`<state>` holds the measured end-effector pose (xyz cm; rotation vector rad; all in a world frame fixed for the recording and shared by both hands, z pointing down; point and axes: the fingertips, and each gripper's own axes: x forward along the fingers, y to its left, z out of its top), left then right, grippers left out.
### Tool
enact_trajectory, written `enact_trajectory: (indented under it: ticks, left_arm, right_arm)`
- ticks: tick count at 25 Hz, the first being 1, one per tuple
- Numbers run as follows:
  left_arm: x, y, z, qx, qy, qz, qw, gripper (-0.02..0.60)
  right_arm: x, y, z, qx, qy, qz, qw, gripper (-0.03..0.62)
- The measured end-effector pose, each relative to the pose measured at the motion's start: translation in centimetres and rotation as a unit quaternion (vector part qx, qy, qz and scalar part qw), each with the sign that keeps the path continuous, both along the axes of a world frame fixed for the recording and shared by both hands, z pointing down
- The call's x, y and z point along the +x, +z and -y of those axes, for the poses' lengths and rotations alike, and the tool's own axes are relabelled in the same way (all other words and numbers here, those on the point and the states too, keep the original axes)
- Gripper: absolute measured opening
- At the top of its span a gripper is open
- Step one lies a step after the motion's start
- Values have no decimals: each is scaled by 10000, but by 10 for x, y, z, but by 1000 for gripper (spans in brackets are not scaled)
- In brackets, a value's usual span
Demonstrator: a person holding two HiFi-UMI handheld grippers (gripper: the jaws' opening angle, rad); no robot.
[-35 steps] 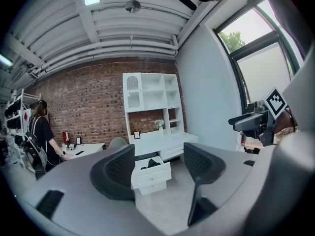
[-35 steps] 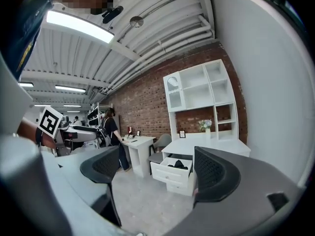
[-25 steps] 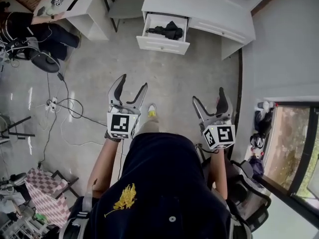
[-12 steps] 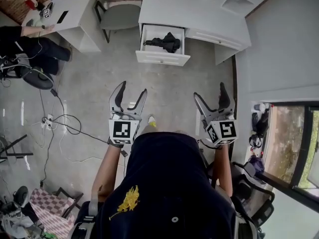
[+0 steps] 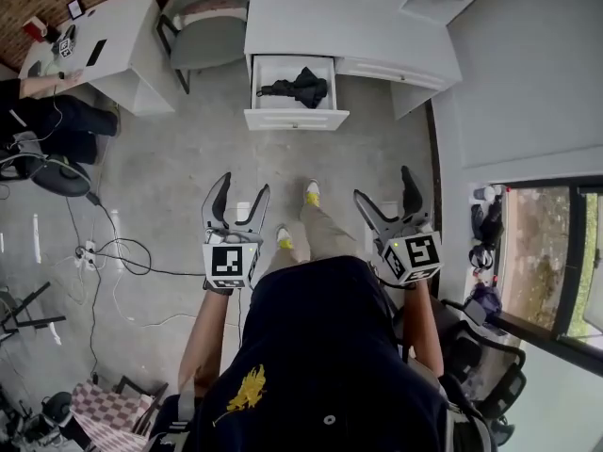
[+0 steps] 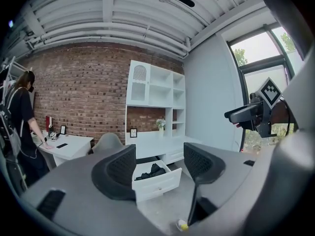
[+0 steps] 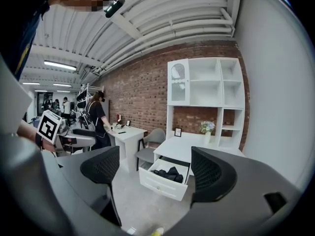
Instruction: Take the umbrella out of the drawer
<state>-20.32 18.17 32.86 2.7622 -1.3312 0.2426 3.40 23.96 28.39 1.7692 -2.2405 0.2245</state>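
A black folded umbrella [image 5: 296, 87] lies in the open white drawer [image 5: 295, 118] of a white desk [image 5: 349, 26], far ahead of me. It also shows between the jaws in the left gripper view as the umbrella [image 6: 150, 171] in the drawer [image 6: 157, 183], and in the right gripper view as the umbrella [image 7: 168, 173] in the drawer [image 7: 164, 184]. My left gripper [image 5: 238, 198] is open and empty. My right gripper [image 5: 384, 189] is open and empty too. Both are held at waist height, well short of the drawer.
A grey chair [image 5: 203, 24] stands left of the desk. A second white desk [image 5: 104, 50] with a person [image 5: 52, 111] at it is at far left. Cables [image 5: 122, 252] and a power strip lie on the concrete floor. A wall and window [image 5: 556, 252] run along the right.
I have walked forward: the desk and open drawer have come nearer and lower in the head view. A foot has stepped out ahead. Both grippers stay open and level.
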Motion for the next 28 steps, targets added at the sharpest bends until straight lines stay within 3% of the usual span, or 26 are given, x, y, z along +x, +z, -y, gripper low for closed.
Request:
enact_trajectory:
  ticks: [5,13,19,28]
  left_arm:
    - [15,2,12,4,118,190,9998,318]
    - [33,-5,79,55,-289,279,9992,318]
    - [78,-5,147,-53,-198,581,9981,318]
    - [140,-9,230,-138,-185,788,9966,318]
  right_arm:
    - [1,10,21,-58,-90,184,9998,462]
    - [15,15,107,121,-577,358,9976,462]
    - [39,19,187,210,-902,524,9943,462]
    - [102,38,259,-128,-929,681,9933,462]
